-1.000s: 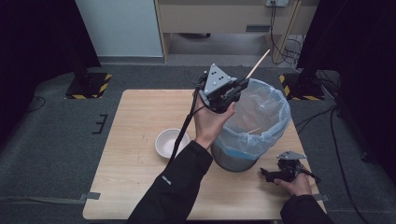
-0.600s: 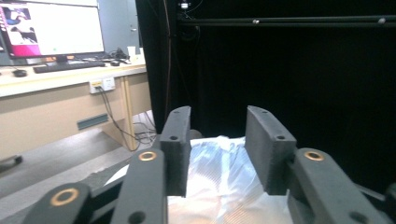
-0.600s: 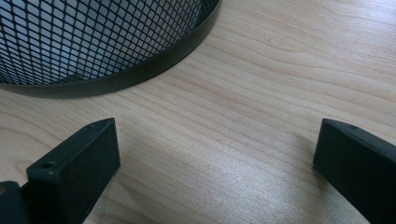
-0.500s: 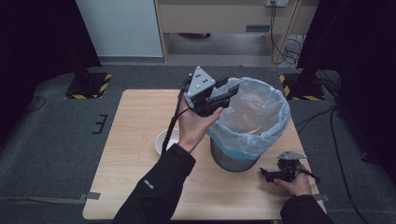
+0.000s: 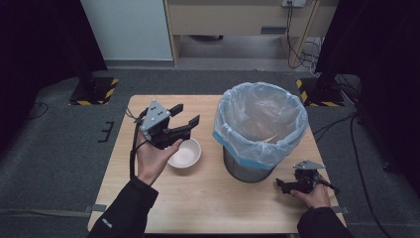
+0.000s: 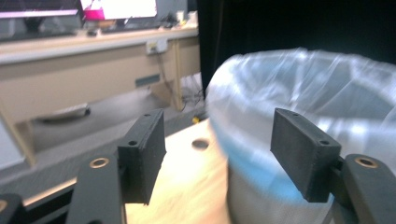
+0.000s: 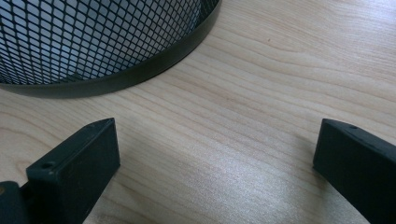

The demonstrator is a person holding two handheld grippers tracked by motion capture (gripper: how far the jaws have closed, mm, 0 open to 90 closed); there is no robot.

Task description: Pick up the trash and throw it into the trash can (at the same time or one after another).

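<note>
My left gripper hangs above the table just left of the bin, over a white bowl. Its jaws have just been opening and stand open with nothing between them; in the left gripper view they frame the bin's plastic liner. The black mesh bin has a pale blue liner, and a thin wooden stick lies inside it. My right gripper rests on the table at the front right, open and empty, and the right gripper view looks along the wood toward the bin's base.
The wooden table has bare room in front of the bowl and along its left side. Grey floor surrounds it, with a desk and cables beyond the far edge.
The left gripper was shut on a thin stick over the bin. It let go, swung left and down to above the bowl, and its jaws opened. The right gripper kept still.
</note>
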